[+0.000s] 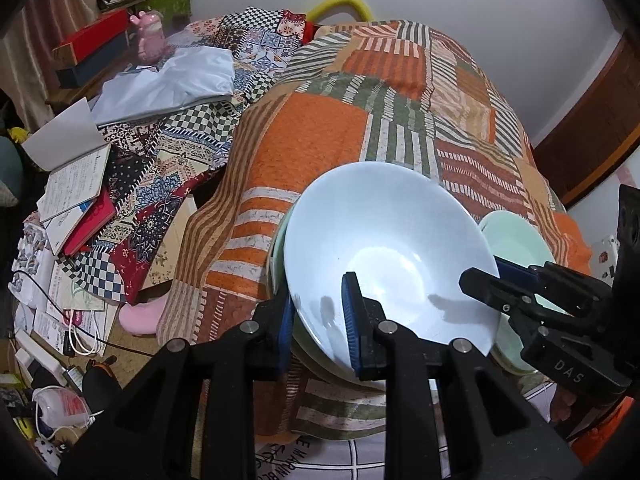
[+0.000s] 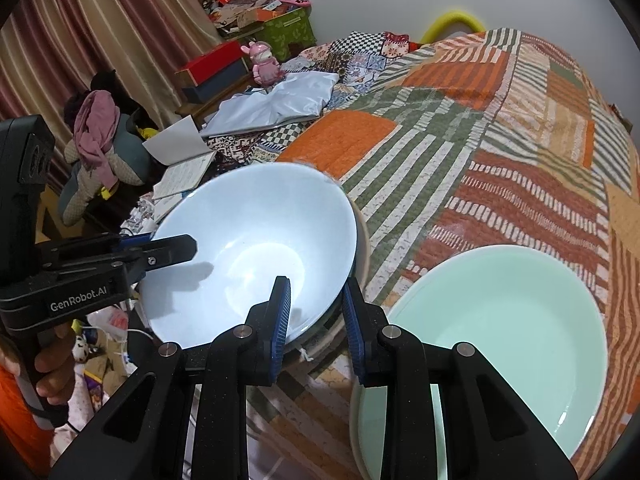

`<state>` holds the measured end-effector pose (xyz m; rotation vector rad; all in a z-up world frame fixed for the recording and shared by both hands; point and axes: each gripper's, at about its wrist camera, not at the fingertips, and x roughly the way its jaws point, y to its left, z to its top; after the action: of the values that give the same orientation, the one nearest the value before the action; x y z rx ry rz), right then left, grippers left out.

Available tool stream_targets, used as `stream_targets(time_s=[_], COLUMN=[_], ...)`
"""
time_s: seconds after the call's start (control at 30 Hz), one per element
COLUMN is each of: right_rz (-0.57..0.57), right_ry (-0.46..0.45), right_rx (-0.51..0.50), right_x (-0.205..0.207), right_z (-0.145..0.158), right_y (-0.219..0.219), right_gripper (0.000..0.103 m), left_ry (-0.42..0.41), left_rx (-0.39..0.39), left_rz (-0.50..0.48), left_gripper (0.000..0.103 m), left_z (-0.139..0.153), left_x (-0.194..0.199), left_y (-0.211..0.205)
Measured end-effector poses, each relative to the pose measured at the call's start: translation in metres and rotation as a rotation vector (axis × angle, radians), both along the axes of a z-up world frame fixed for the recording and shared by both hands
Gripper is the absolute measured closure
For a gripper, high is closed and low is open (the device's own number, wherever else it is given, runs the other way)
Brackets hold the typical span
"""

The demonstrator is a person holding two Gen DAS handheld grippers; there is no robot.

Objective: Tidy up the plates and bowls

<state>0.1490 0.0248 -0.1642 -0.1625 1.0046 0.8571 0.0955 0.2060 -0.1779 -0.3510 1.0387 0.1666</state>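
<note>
left gripper (image 1: 320,320) pinching near rim of pale blue bowl (image 1: 384,248) | right gripper (image 2: 316,328) straddling opposite rim, pads barely easing apart | bowl sitting tilted on stacked dishes between both claws | mint plate (image 2: 500,320) lying beyond-right on quilt (image 2: 480,140)

A bowl (image 1: 384,248) sits tilted atop a stack of dishes (image 1: 280,256) on the quilt (image 1: 320,136). Just to its right lies a second bowl (image 2: 500,344). Left of the quilt, beyond its edge, lie an open notebook (image 1: 76,184) and a folded sheet (image 1: 172,84).
</note>
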Motion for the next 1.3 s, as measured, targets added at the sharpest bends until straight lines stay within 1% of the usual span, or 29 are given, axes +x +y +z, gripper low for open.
stream_targets(time_s=[0.1, 0.17, 0.23, 0.3, 0.4, 0.47, 0.53, 0.67, 0.77, 0.9, 1.03, 1.1, 1.17, 1.2, 1.23, 1.3], right_rz=[0.0, -0.002, -0.005, -0.007, -0.01, -0.011, -0.011, -0.011, -0.002, 0.014, 0.027, 0.026, 0.033, 0.039, 0.039, 0.036], right_ry=[-0.022, -0.037, -0.05, -0.055, -0.051, -0.038, -0.017, 0.008, 0.019, 0.039, 0.052, 0.064, 0.086, 0.1, 0.102, 0.077], right_rx=[0.012, 0.018, 0.017, 0.017, 0.002, -0.011, -0.023, -0.026, -0.026, -0.032, -0.043, -0.044, -0.04, -0.038, -0.043, -0.062], right_x=[0.0, 0.001, 0.001, 0.003, 0.006, 0.008, 0.01, 0.011, 0.011, 0.012, 0.011, 0.012, 0.012, 0.012, 0.012, 0.009], right_z=[0.005, 0.01, 0.013, 0.014, 0.009, 0.004, -0.002, -0.009, -0.011, -0.017, -0.021, -0.024, -0.027, -0.03, -0.031, -0.032], right_y=[-0.003, -0.004, -0.004, -0.005, -0.005, -0.004, -0.003, -0.003, 0.0, 0.006, 0.012, 0.014, 0.017, 0.019, 0.02, 0.022], right_gripper=[0.076, 0.076, 0.076, 0.076, 0.076, 0.076, 0.076, 0.069, 0.068, 0.068, 0.068, 0.068, 0.068, 0.067, 0.066, 0.066], left_ry=[-0.008, -0.021, -0.049, -0.06, -0.046, -0.019, 0.001, 0.001, 0.009, 0.026, 0.053, 0.048, 0.037, 0.035, 0.033, 0.029], left_rx=[0.009, 0.032, 0.056, 0.066, 0.067, 0.042, 0.002, -0.051, -0.086, -0.113, -0.146, -0.149, -0.152, -0.155, -0.159, -0.151], left_rz=[0.007, 0.012, 0.01, 0.012, 0.021, 0.025, 0.026, 0.021, 0.015, 0.015, 0.021, 0.019, 0.013, 0.012, 0.008, 0.005], left_gripper=[0.081, 0.078, 0.07, 0.064, 0.061, 0.061, 0.056, 0.053, 0.053, 0.048, 0.048, 0.049, 0.05, 0.053, 0.057, 0.057], left_z=[0.002, 0.007, 0.015, 0.017, 0.013, 0.003, -0.007, -0.018, -0.026, -0.036, -0.049, -0.05, -0.05, -0.05, -0.05, -0.049], left_x=[-0.003, -0.005, -0.009, -0.011, -0.014, -0.015, -0.016, -0.018, -0.016, -0.012, -0.008, -0.007, -0.007, -0.007, -0.007, -0.006], left_y=[0.0, 0.001, 0.002, 0.004, 0.009, 0.013, 0.016, 0.016, 0.015, 0.014, 0.015, 0.015, 0.014, 0.014, 0.014, 0.011])
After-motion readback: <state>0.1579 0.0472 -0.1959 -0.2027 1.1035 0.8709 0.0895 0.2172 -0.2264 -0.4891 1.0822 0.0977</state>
